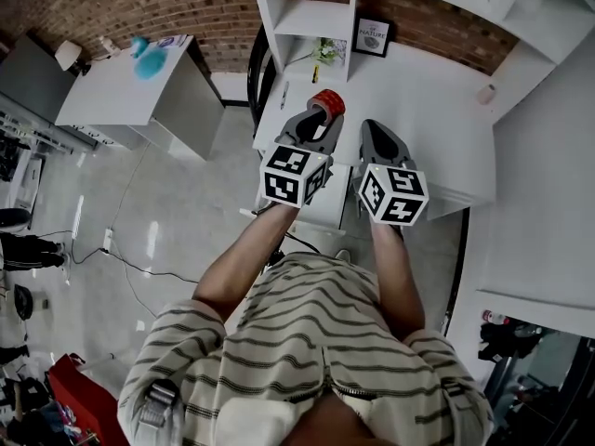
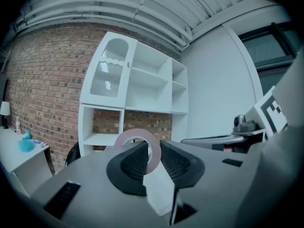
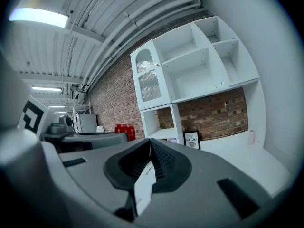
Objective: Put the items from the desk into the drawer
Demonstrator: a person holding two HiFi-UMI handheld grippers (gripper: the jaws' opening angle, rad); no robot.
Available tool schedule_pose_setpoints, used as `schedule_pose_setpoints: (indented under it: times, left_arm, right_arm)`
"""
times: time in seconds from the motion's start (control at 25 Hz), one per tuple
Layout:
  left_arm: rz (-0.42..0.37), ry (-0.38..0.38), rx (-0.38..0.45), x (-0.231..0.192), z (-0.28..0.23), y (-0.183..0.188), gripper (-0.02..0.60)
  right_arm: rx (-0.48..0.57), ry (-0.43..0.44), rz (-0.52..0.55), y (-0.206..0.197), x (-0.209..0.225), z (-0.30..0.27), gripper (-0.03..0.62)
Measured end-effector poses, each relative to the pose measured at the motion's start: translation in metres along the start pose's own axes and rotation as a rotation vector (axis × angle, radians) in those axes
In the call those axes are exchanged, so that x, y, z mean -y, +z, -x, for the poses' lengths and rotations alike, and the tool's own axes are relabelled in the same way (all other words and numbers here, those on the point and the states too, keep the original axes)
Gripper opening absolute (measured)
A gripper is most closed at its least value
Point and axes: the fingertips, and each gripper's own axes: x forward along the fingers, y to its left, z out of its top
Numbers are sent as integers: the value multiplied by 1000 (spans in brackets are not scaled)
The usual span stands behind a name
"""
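Observation:
A red tape roll (image 1: 327, 102) is pinched upright in my left gripper (image 1: 323, 111), held above the left part of the white desk (image 1: 418, 91). In the left gripper view the roll (image 2: 135, 133) reads as a pale pink ring standing between the shut pads, in the left gripper (image 2: 153, 153). Beside it on the right, my right gripper (image 1: 370, 128) is shut with nothing in it; its right gripper view shows the right gripper (image 3: 151, 151) with pads meeting. I cannot make out any drawer in these views.
On the desk are a framed "NATURE" print (image 1: 374, 37), a pen (image 1: 284, 96), a yellow-green item (image 1: 323, 52) and a small pink object (image 1: 486, 93). White shelving (image 1: 307, 17) stands behind. A second white table (image 1: 121, 91) with a turquoise thing (image 1: 149, 59) stands left.

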Motion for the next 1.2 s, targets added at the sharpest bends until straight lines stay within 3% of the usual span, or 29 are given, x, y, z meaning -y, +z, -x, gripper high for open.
schedule_pose_setpoints:
  times: [0.64,1.2]
  left_arm:
    - [48,122,87,1,26,6,81]
    - [66,200,88,-6,39,-5,80]
  right_arm:
    - [14,25,9,3,-17,3,12]
    - [-5,45,14,-5,-30,1,12]
